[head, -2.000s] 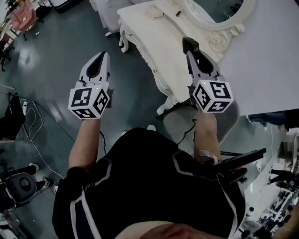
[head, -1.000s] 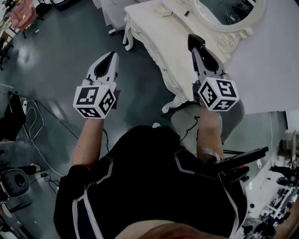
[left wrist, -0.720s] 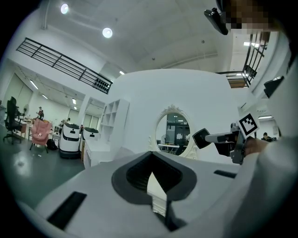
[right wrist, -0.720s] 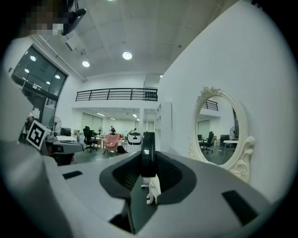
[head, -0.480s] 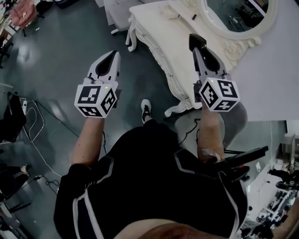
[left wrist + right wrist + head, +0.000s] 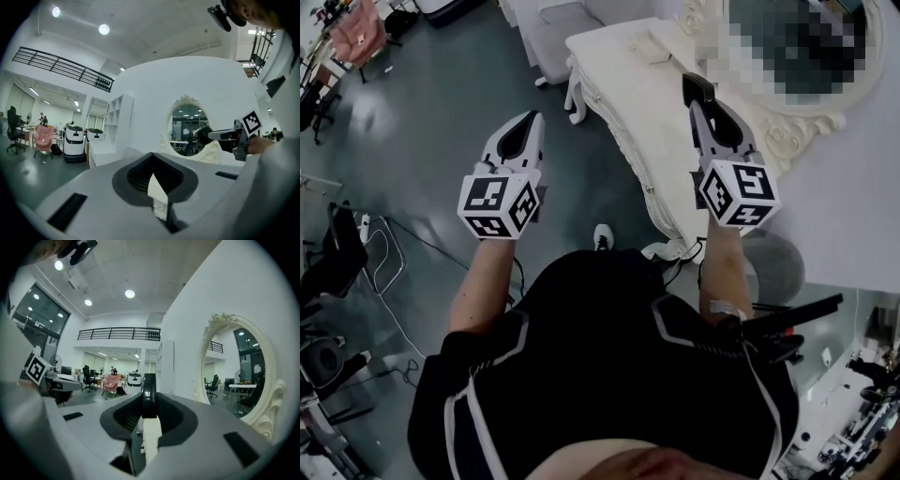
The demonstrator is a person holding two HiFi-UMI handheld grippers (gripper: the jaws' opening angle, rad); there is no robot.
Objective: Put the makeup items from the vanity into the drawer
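Observation:
The white carved vanity (image 6: 614, 80) stands ahead and to the right in the head view, its oval mirror (image 6: 234, 373) against the wall. A small pale item (image 6: 653, 53) lies on its top. My right gripper (image 6: 697, 101) hovers over the vanity top, shut on a thin black flat item (image 6: 697, 86). That black item (image 6: 149, 394) stands edge-on between the jaws in the right gripper view. My left gripper (image 6: 528, 116) hangs over the floor left of the vanity, jaws together and empty. From the left gripper view I see the right gripper (image 6: 220, 136) in front of the mirror (image 6: 187, 129).
A grey round stool (image 6: 773, 262) sits under my right arm. Cables (image 6: 380, 272) trail on the floor at the left. A white cabinet (image 6: 548, 28) stands behind the vanity, and a pink chair (image 6: 354, 33) is far left. White machines (image 6: 75, 140) stand in the hall.
The vanity has slid lower and nearer in the head view as the person steps toward it. Both grippers keep their pose; the black item stays in the right one.

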